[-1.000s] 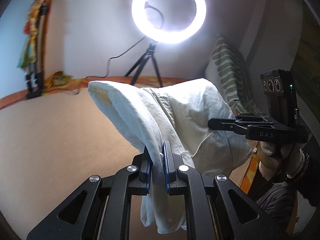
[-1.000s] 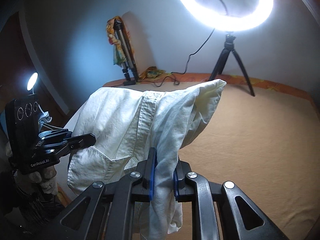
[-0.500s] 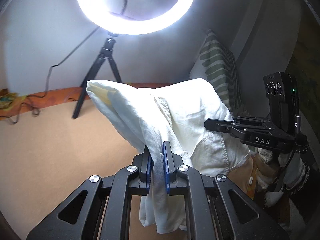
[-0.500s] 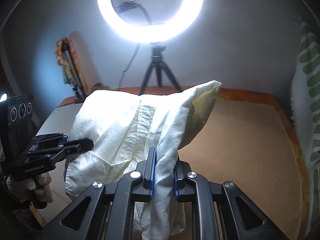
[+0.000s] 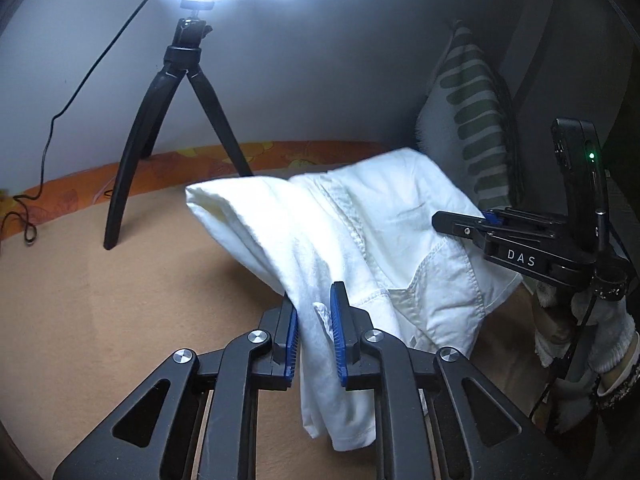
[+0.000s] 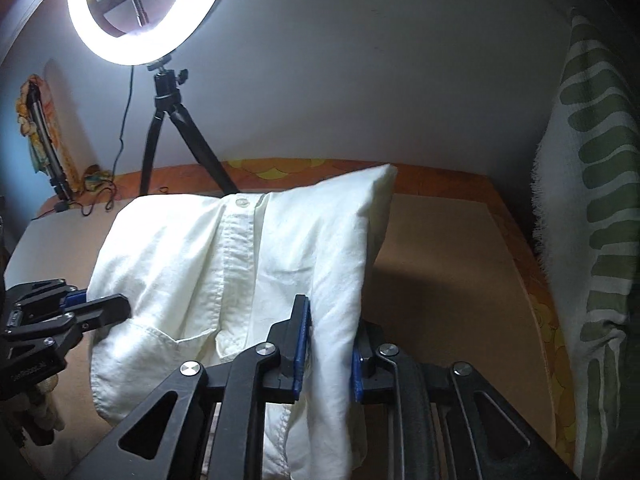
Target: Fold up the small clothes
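Left gripper point(image 5: 314, 334) is clamped on one end of the white shirt point(image 5: 360, 240), right gripper point(image 6: 328, 344) pinching the other end, so it hangs stretched between them above the tan bed point(image 5: 100, 300), ring light tripod point(image 5: 176, 120) behind.

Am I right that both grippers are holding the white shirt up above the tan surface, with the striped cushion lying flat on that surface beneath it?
Not quite: the striped cushion stands upright against the wall at the side, as the right wrist view shows. Otherwise yes: the left gripper and right gripper both hold the white shirt above the tan surface.
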